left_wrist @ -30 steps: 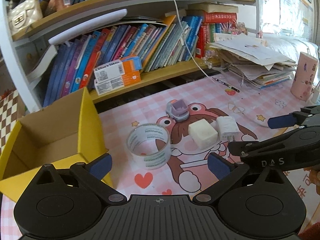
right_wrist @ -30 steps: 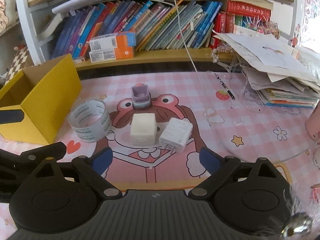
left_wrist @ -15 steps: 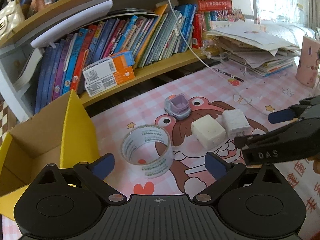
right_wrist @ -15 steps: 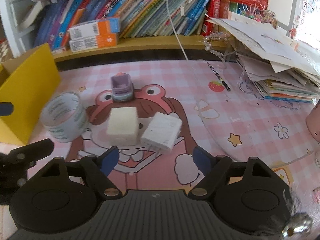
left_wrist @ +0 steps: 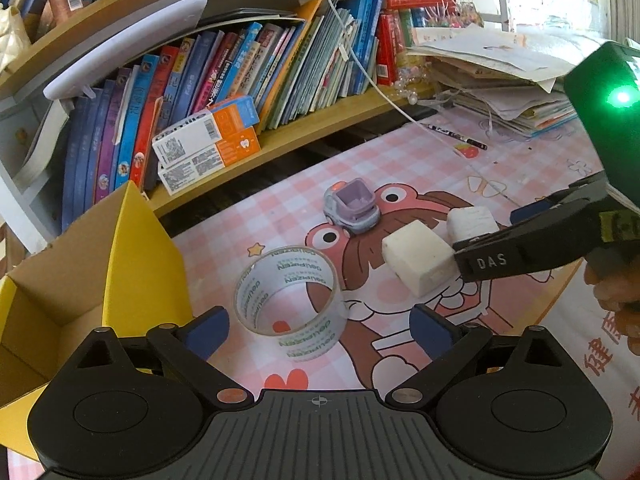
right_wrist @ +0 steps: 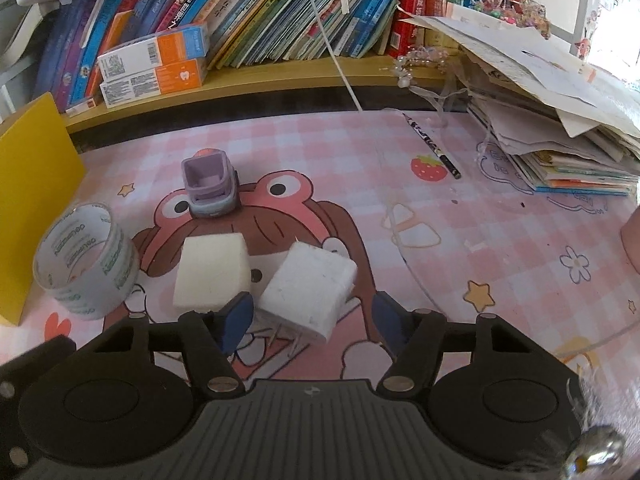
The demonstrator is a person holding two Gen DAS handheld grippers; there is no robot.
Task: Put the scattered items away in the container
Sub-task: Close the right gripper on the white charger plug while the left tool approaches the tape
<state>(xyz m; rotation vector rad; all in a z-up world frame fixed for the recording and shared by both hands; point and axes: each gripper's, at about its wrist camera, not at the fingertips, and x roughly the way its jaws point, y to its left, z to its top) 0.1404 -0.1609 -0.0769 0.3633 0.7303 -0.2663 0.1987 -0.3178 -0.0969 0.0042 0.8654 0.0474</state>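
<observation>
Since the frame 1.0 s ago, both tools have advanced toward the scattered items; the right tool [right_wrist: 312, 316] has closed in on the white charger block [right_wrist: 308, 288], which now sits between its blue pads, while the left tool [left_wrist: 318, 330] has drawn nearer the tape roll [left_wrist: 288, 296]. Right tool: jaws stand open, each pad just beside a flank of the charger, nothing gripped yet as far as can be judged. Left tool: jaws wide open and empty, the tape roll directly ahead, slightly left of centre. 4 loose items remain on the pink surface [right_wrist: 500, 240] — the tape roll, the cream foam cube [right_wrist: 212, 272], the charger block and the purple toy car [right_wrist: 210, 186] beyond them. The yellow cardboard box [left_wrist: 136, 264], the container, stands open at far left, just beside the tape roll and holding none of these items. The relation that matters: the charger lies dead ahead of the right tool, turned at an angle to the jaws, with its prongs pointing back toward the tool; the foam cube is just beside the left pad, so a squeeze may brush it. In the left view the right tool reaches in low from the right, nearly level with the surface. The box lies nearer the left tool.
</observation>
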